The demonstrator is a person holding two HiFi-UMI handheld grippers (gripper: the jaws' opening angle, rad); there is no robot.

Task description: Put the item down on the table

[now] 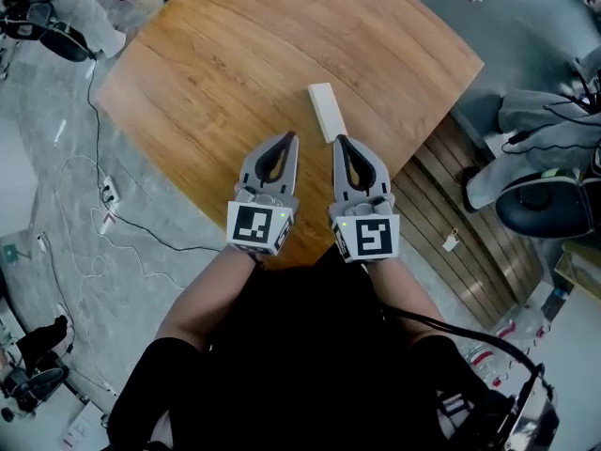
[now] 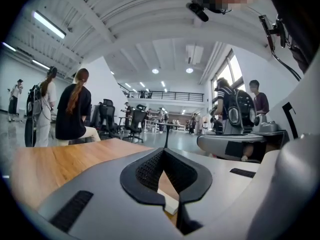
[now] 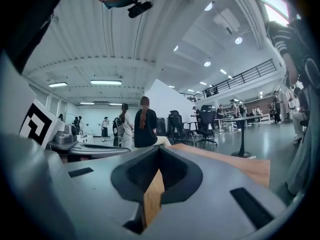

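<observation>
Pale cream rectangular block [image 1: 326,111] lies lengthwise just beyond the shut, empty right claw [image 1: 340,140]; left claw [image 1: 292,137], likewise shut, sits slightly farther.

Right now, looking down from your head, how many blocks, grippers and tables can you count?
white block: 1
grippers: 2 (left gripper, right gripper)
wooden table: 1
Total: 4

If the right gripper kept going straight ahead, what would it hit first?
Likely nothing near: the right gripper points level above the table; the white block seems lower and slightly left, though depth is unclear.
</observation>
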